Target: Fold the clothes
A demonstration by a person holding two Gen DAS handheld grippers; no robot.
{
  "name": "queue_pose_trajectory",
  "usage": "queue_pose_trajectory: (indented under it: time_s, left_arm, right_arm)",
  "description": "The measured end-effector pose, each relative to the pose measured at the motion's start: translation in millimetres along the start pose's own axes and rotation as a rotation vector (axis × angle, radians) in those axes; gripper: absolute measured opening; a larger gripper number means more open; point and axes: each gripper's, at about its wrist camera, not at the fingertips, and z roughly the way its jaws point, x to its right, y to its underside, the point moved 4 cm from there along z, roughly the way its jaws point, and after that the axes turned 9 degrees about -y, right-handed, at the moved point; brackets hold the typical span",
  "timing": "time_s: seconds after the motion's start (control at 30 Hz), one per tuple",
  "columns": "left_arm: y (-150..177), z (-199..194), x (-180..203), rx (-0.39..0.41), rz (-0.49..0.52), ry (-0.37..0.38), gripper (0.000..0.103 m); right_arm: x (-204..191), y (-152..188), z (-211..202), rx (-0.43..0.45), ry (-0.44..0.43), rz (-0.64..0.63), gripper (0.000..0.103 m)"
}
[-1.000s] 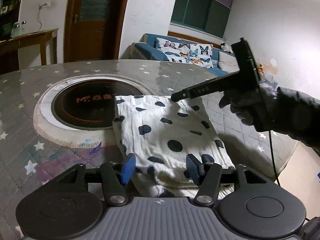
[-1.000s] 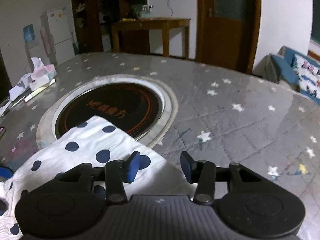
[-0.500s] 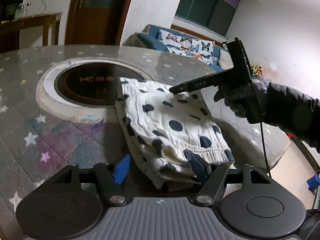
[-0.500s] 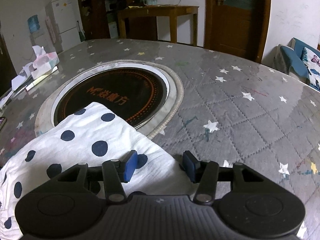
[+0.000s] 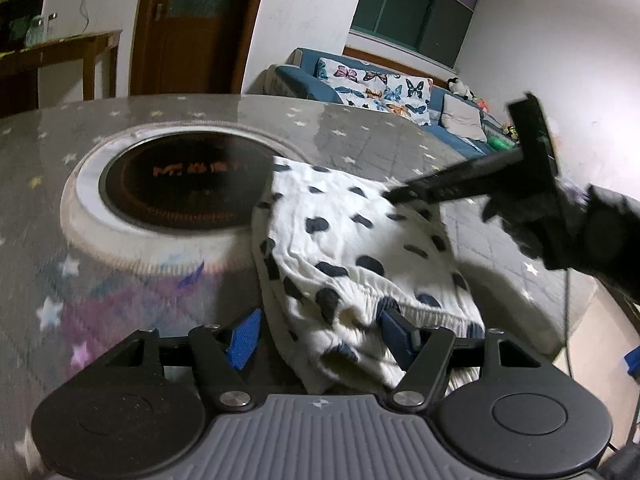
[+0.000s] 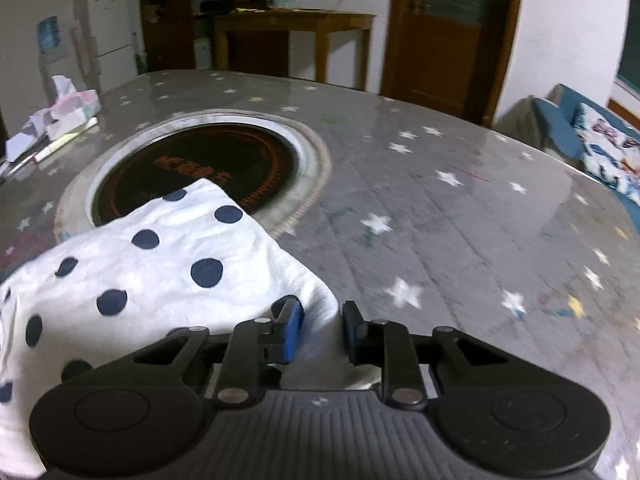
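A white garment with dark polka dots point(image 5: 352, 248) lies folded on the grey star-patterned table, partly over the round cooktop. My left gripper point(image 5: 320, 336) is open, its blue pads on either side of the garment's gathered near edge. In the right wrist view the same garment point(image 6: 160, 256) fills the lower left. My right gripper point(image 6: 320, 332) has its jaws narrowed around the garment's right corner, with cloth between the pads. In the left wrist view it point(image 5: 404, 194) shows from the side, over the garment's far right edge.
A round black induction cooktop point(image 5: 180, 184) with a white rim is set into the table point(image 6: 440, 208). A tissue pack and papers point(image 6: 60, 112) lie at the table's far left. A blue sofa point(image 5: 380, 92) stands behind, and the table edge drops off at the right.
My right gripper's jaws have closed in from wide open onto the garment's corner. My left gripper has pulled back and opened wider around the near edge. The garment has bunched slightly.
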Motion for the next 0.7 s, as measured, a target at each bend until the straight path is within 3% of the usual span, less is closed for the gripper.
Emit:
queue_pose_trajectory:
  time_s: [0.43, 0.7]
  left_arm:
    - [-48.3, 56.4, -0.7, 0.013, 0.078, -0.029, 0.068]
    - [-58.9, 40.7, -3.4, 0.058, 0.071, -0.057, 0.069]
  right_arm:
    - [24.4, 57.4, -56.4, 0.028, 0.154, 0.133, 0.022]
    - [5.5, 76.7, -80.5, 0.013, 0.175, 0.165, 0.022]
